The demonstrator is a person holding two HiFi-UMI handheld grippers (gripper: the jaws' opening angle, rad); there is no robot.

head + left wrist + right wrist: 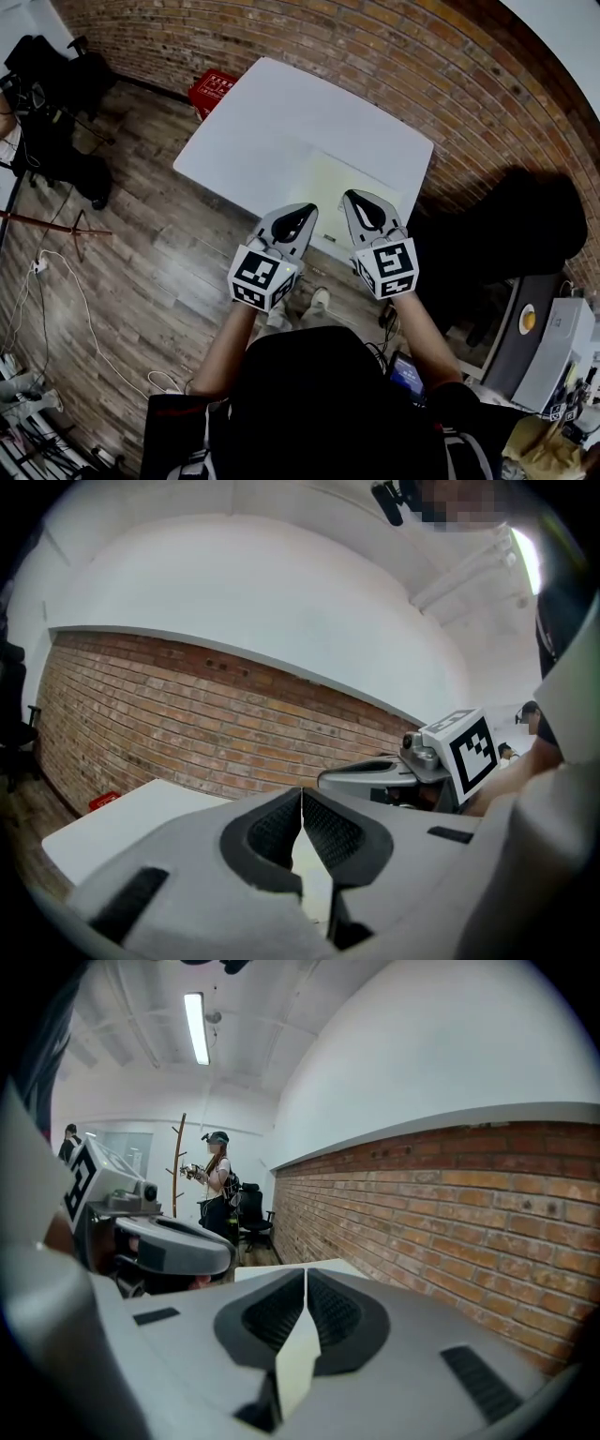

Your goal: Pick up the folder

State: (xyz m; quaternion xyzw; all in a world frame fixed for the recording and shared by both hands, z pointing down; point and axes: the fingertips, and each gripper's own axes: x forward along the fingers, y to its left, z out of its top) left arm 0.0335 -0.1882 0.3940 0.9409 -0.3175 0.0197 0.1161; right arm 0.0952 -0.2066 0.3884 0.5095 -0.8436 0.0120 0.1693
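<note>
My grey left hand-held gripper (pixel 300 212) has its jaws pressed together on nothing, and so does my right hand-held gripper (pixel 363 201). Both hang over the near edge of the white table (pixel 272 108). The flat pale-yellow folder (pixel 342 180) lies at twelve o'clock, untouched. This is the approach, I judge. Next, the jaws must spread to catch the folder's near edge.

The left gripper (pixel 301 803) fills the lower frame, its two dark ribbed pads meeting at the tips with nothing between them; a pale surface shows through the narrow gap below. Beyond it a white counter (pixel 122 827) runs to a brick wall (pixel 187 724), with a small red box (pixel 103 801) on the floor at its far corner. To the right the right gripper (pixel 330 778) lies side-on, its marker cube (pixel 469 747) facing the camera.
</note>
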